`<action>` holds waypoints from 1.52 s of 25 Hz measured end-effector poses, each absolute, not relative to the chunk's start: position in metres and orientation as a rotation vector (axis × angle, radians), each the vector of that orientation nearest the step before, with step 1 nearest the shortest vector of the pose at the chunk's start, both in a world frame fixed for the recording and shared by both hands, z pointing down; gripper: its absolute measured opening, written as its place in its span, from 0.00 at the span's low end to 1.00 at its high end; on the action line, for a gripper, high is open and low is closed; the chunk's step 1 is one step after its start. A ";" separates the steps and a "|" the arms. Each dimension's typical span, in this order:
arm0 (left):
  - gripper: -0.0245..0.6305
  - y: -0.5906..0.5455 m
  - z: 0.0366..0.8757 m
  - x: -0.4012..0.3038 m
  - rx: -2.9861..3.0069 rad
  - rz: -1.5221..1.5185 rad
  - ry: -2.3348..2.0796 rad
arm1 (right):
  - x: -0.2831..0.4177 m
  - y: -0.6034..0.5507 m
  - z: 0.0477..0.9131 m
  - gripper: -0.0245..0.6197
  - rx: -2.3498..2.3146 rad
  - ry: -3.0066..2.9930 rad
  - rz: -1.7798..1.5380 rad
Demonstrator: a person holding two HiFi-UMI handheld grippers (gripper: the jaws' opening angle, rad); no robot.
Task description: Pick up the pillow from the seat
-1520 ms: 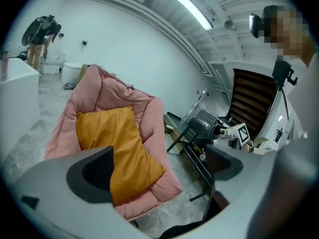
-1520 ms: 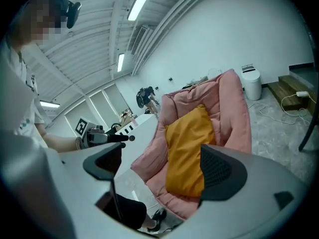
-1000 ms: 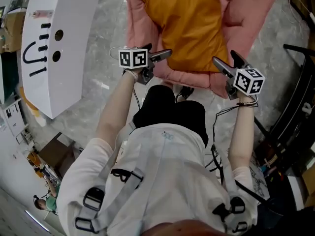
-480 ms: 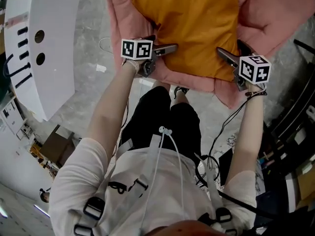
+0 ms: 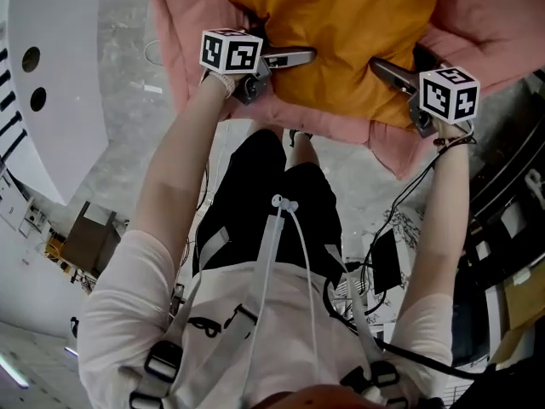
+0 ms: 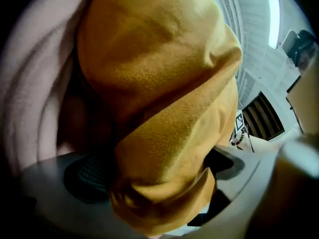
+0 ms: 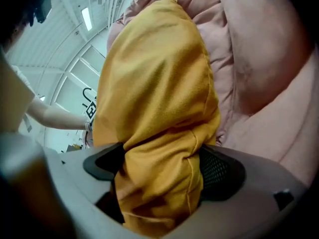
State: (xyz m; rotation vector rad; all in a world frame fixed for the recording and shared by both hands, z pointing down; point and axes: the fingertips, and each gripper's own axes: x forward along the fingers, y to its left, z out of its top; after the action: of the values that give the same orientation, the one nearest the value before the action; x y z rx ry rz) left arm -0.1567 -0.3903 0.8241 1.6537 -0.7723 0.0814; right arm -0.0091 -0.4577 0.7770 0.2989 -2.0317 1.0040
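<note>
Pink seat (image 5: pixel 181 25), bunched mustard pillow (image 5: pixel 341 24)

White T-shirt (image 5: pixel 294 331), black shorts (image 5: pixel 255 186), grey harness straps (image 5: pixel 262 254), 2 black-and-white marker cubes (image 5: pixel 231 51) (image 5: pixel 449 94)

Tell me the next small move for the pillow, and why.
Probably raise both together, evenly. The left hand-held gripper and the right hand-held gripper are each shut on bunched fabric at the near edge of the orange pillow, one at each side, while it rests on the pink seat. An even lift should avoid twisting.
</note>
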 end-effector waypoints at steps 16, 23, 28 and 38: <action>0.45 -0.389 0.789 -0.150 1.765 0.100 -0.962 | -0.020 -0.437 0.747 0.27 0.378 -2.147 0.703; 0.44 -0.376 0.762 -0.146 1.789 0.078 -1.021 | -0.010 -0.420 0.716 0.27 0.403 -2.206 0.685; 0.43 -0.360 0.748 -0.143 1.800 0.098 -1.050 | -0.002 -0.400 0.705 0.27 0.415 -2.232 0.703; 0.43 -0.351 0.714 -0.143 1.841 0.091 -1.131 | 0.005 -0.386 0.683 0.27 0.426 -2.297 0.723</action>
State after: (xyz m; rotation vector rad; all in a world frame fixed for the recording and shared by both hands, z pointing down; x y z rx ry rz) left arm -0.1428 -0.3509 0.7144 1.8409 -1.1312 0.0912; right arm 0.0047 -0.3860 0.6832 0.4258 -2.2967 0.7234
